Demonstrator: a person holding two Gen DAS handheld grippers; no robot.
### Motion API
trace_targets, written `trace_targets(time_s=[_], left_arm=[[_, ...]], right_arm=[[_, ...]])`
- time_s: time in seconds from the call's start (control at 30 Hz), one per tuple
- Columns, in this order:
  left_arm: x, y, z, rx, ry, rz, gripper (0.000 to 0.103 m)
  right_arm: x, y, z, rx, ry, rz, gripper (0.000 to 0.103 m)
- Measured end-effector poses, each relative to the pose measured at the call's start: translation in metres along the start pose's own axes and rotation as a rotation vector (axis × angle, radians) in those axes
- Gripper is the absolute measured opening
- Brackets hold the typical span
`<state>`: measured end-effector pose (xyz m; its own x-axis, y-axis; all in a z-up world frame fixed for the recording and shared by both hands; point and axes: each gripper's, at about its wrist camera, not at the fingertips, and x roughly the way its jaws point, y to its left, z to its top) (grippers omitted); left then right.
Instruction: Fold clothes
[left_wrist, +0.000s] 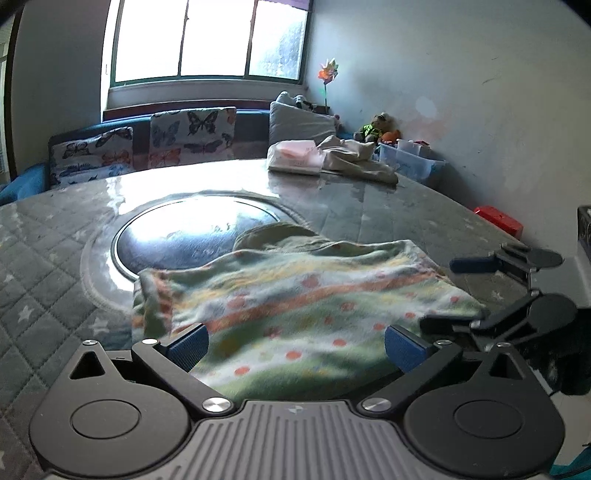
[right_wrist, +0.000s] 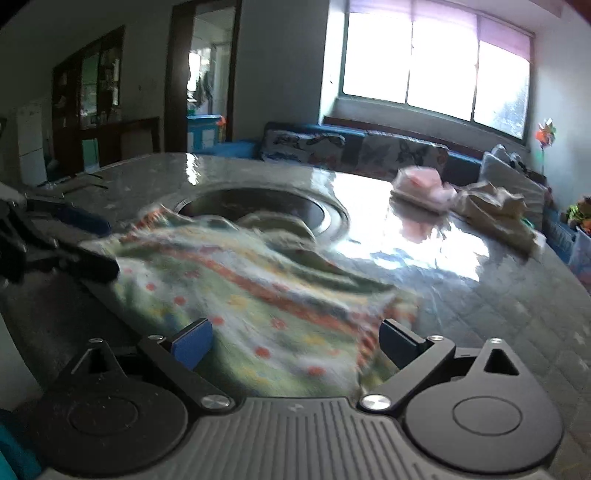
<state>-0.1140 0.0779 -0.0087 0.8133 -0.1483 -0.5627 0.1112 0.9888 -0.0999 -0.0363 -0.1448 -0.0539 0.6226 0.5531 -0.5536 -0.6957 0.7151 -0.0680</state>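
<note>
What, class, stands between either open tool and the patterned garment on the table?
Nothing visible. The left tool and right tool are both open with the striped, dotted garment lying directly between and ahead of their fingers. The pink pile sits far across the table.

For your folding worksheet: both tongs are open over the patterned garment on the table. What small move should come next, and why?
Probably lower both tongs onto the garment's near edge and close. The left tongs and right tongs both stand open with the green dotted garment between their fingers but ungripped, lying rumpled on the quilted table. Motion blur hides the exact hem.
</note>
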Motion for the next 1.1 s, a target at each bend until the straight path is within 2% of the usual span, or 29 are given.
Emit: trace_targets(time_s=[0.1, 0.23, 0.33, 0.5, 0.67, 0.87, 1.1], left_arm=[[0.004, -0.003, 0.002, 0.008, -0.005, 0.002, 0.103], [0.008, -0.007, 0.002, 0.025, -0.020, 0.000, 0.103], [0.016, -0.008, 0.002, 0.017, 0.012, 0.000, 0.103], [0.029, -0.003, -0.003, -0.015, 0.077, 0.024, 0.103], [0.029, 0.002, -0.006, -0.028, 0.081, 0.025, 0.103], [0.029, 0.013, -0.009, -0.060, 0.084, 0.041, 0.103], [0.021, 0.028, 0.006, -0.086, 0.059, 0.055, 0.103]], right_arm=[[0.000, 0.000, -0.007, -0.011, 0.029, 0.004, 0.099], [-0.009, -0.003, -0.003, -0.005, -0.006, -0.011, 0.103], [-0.009, -0.008, 0.000, 0.012, -0.025, -0.029, 0.103], [0.001, -0.012, -0.006, 0.039, 0.029, -0.027, 0.103], [-0.005, -0.013, 0.003, 0.020, 0.006, -0.033, 0.103], [0.011, 0.001, 0.020, -0.012, -0.036, 0.018, 0.103], [0.025, 0.007, 0.023, -0.026, -0.006, 0.051, 0.103]])
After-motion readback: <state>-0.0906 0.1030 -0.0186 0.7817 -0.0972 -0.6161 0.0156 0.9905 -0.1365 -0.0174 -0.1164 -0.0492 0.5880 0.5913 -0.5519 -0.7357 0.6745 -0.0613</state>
